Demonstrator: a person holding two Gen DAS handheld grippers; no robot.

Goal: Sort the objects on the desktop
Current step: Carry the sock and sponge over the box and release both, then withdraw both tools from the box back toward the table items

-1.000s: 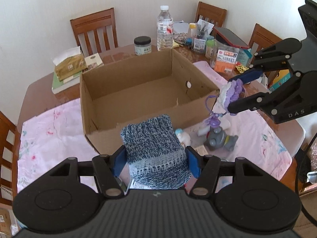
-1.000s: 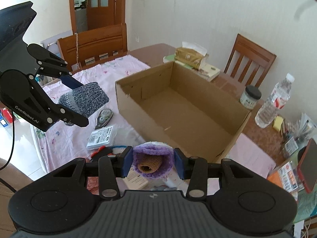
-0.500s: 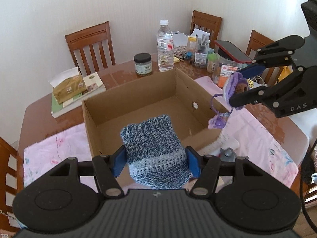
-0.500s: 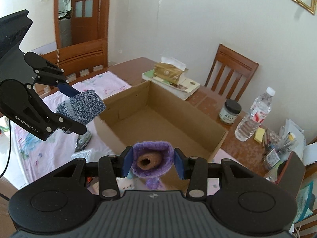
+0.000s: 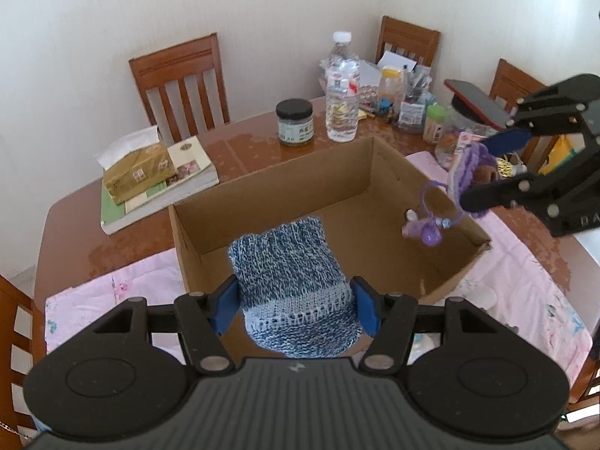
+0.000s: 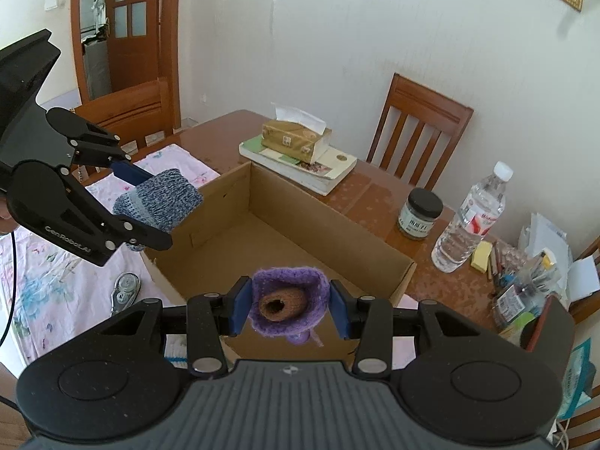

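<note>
Left gripper (image 5: 294,309): blue pads clamped on a blue-and-white knitted sock (image 5: 296,285), held above the near wall of the cardboard box (image 5: 270,202).

Right gripper (image 6: 288,305): pads closed on a purple crocheted pouch (image 6: 288,300) with a brown core; in the left wrist view a purple keyring charm (image 5: 427,230) dangles from it over the box's right end.

Cardboard box: open-topped, nothing seen lying inside, standing on a wooden table (image 5: 75,210) partly covered by a pink floral cloth (image 5: 112,292).

Beyond the box:
- tissue pack (image 6: 296,138) on a stack of books (image 6: 300,167), left rear
- dark-lidded jar (image 6: 420,213)
- clear water bottle (image 6: 468,221) just beside the jar
- clutter of pens, papers and small containers (image 5: 405,101), right rear

On the cloth near the box's left end: a small silver-grey object (image 6: 125,290), kind unclear.

Wooden chairs (image 5: 183,82) stand around the table.
</note>
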